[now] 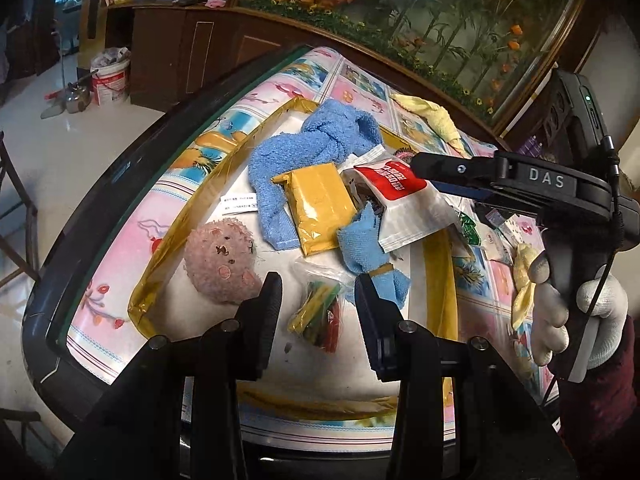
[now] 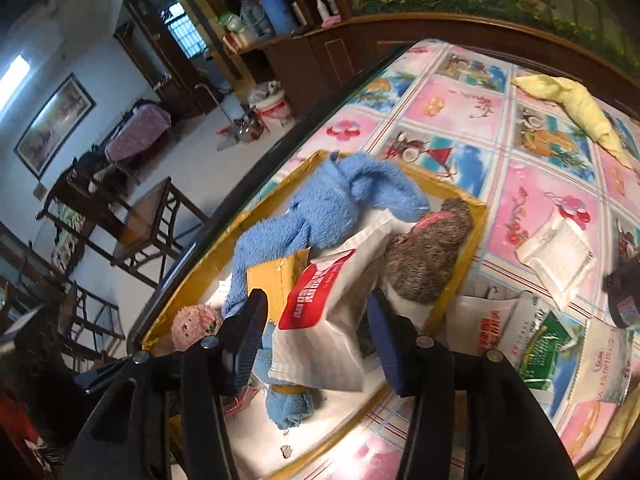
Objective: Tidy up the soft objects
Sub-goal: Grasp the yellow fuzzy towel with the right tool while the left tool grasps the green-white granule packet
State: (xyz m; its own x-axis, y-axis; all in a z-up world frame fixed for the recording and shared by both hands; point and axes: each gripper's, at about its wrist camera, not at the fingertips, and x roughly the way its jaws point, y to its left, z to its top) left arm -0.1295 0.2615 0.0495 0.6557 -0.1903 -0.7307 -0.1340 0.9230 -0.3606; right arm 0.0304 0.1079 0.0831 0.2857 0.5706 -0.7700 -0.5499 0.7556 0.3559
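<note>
A shallow box with a yellow taped rim (image 1: 224,168) (image 2: 476,224) lies on the table. In it are a blue towel (image 1: 304,140) (image 2: 344,192), a yellow packet (image 1: 320,208), a pink plush ball (image 1: 220,260) (image 2: 192,324), a bag of coloured pieces (image 1: 320,312), a brown plush (image 2: 432,256) and a red-and-white pouch (image 1: 404,204) (image 2: 324,328). My left gripper (image 1: 318,300) is open above the bag of coloured pieces. My right gripper (image 2: 316,320) (image 1: 416,168) is open, with the pouch lying between its fingers over the box.
A yellow cloth (image 1: 432,116) (image 2: 576,108) lies at the table's far side. Several packets (image 2: 556,256) lie right of the box, among them a green-printed one (image 2: 540,344). The table's dark edge (image 1: 132,168) runs along the left. A wooden cabinet (image 1: 208,52) stands behind.
</note>
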